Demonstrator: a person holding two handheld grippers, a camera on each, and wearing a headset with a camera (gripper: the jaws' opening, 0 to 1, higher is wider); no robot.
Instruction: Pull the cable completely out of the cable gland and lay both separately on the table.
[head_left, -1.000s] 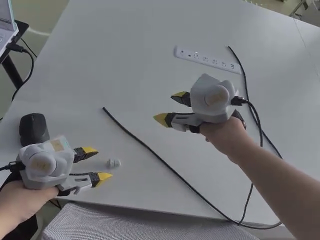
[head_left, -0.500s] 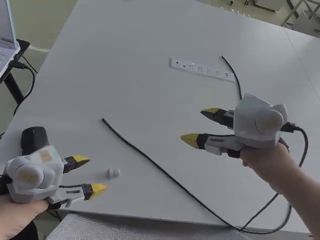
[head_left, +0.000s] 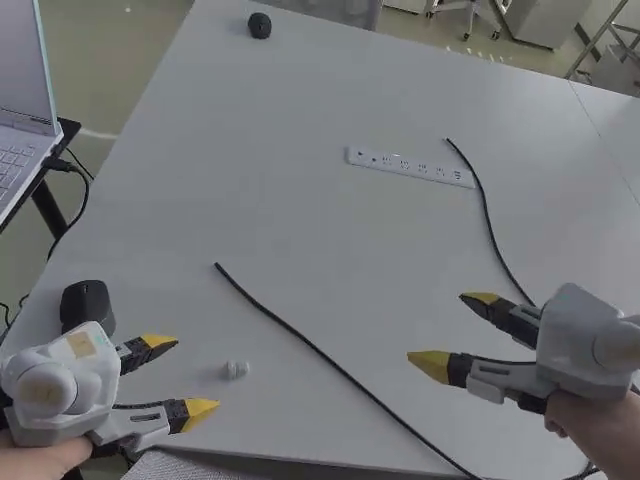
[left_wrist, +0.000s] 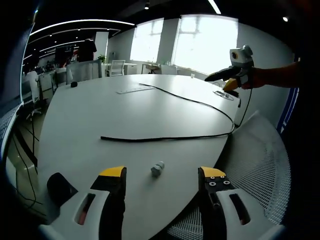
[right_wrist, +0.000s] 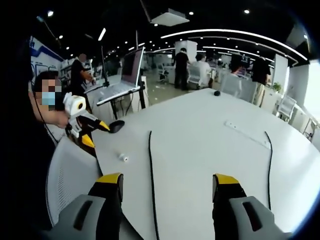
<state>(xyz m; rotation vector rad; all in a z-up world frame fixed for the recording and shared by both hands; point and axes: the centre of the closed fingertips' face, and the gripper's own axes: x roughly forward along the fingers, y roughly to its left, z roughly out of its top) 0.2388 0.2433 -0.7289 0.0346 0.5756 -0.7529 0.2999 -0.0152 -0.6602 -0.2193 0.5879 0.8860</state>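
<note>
Cable (head_left: 320, 350): laid straight on the table (head_left: 300, 120), long axis diagonal, far-left to near edge. Cable gland (head_left: 236, 369): set apart, left of it, before the left gripper (head_left: 185, 374). That and the right gripper (head_left: 450, 330): held wide, empty. Power strip (head_left: 410, 166), mouse (head_left: 86, 303): well aside.

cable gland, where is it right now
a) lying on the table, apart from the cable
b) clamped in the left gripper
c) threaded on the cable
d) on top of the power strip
A: the small white cable gland lies alone on the table, with a clear gap to the black cable, and the open left gripper is off it.
</note>
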